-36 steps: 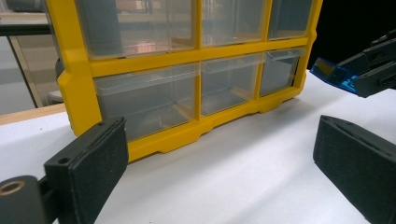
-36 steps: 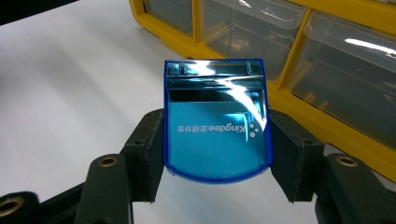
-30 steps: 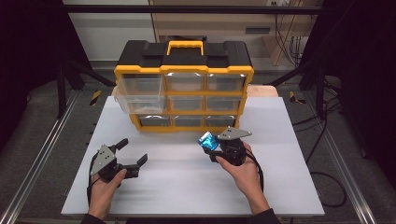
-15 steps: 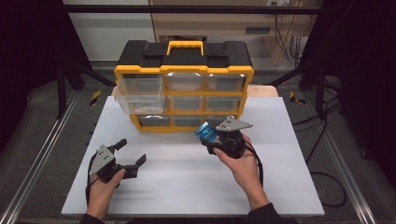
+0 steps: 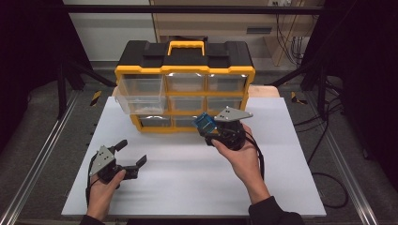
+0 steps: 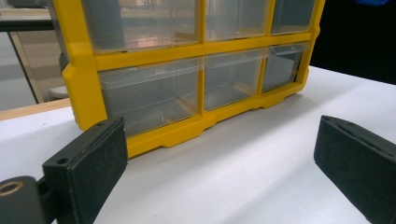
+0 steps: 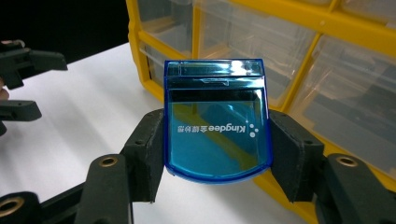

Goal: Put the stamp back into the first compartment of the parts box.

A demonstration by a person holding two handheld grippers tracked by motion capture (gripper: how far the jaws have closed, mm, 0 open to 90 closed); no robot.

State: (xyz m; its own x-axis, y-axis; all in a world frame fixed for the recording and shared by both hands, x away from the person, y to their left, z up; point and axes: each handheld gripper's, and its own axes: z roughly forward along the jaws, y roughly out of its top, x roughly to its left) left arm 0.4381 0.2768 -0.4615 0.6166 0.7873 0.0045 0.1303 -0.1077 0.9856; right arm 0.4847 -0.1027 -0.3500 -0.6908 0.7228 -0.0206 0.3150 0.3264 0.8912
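- Left gripper [image 5: 130,154]: rests low on the white table [image 5: 187,187], near its front left corner; jaws stand wide apart with nothing between them.
- Top-left drawer [image 5: 138,91]: pulled partway out of the yellow-and-black organiser [image 5: 185,70]; clear walls, contents not discernible.
- Remaining drawers: pushed in; the bottom row appears bare in the left gripper view.
- Blue case [image 7: 215,119]: translucent, lid shut, white "Kingdee" lettering; contents cannot be told. Held above the table just in front of the organiser's bottom row.
- Right gripper [image 7: 217,154]: jaws clamped against both sides of the blue case.
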